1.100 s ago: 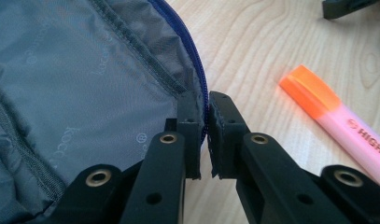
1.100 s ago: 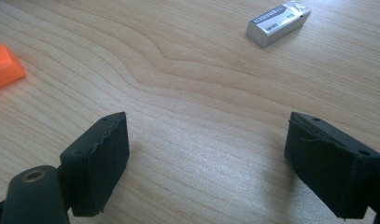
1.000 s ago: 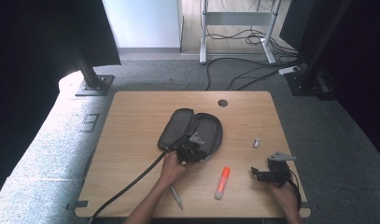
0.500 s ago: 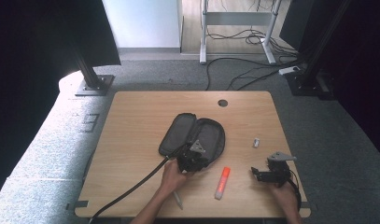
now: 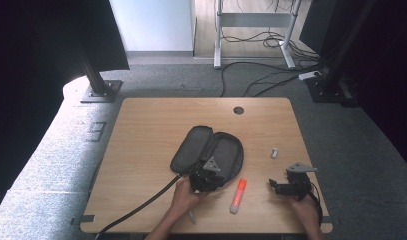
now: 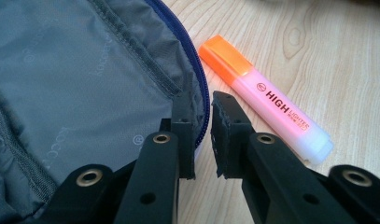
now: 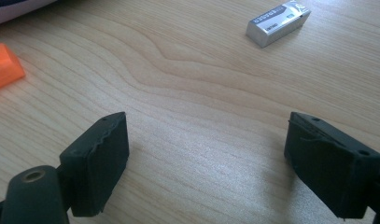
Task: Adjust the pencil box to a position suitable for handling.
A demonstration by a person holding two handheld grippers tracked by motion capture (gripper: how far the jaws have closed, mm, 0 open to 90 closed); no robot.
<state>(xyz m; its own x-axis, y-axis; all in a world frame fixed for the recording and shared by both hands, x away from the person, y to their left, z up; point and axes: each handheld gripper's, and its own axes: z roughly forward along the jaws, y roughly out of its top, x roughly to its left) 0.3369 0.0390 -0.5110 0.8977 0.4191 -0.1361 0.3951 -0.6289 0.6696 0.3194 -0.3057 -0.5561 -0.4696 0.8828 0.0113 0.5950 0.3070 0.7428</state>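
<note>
The open pencil case lies flat near the middle of the counter, both halves spread, and the left gripper sits at the near edge of its right half. In the left gripper view the jaws stand almost together with the zippered rim of the case in the narrow gap between them; whether the pads truly press on the fabric or merely flank it is hard to tell, though they look to be pinching the edge lightly. The orange highlighter lies on the wood just beside that rim, apart from the case and not held by anything. The right gripper rests low over bare counter toward the right edge, its jaws wide apart and empty, with a small silver eraser farther ahead of it. The step seems to be steadying the case so the loose things can go in — so the left grip should bite on the piped seam, not the thin lining, and hold it down without dragging the case. The right gripper would best approach the highlighter across its barrel, square to it, since a round body may roll away from a skewed pinch.
</note>
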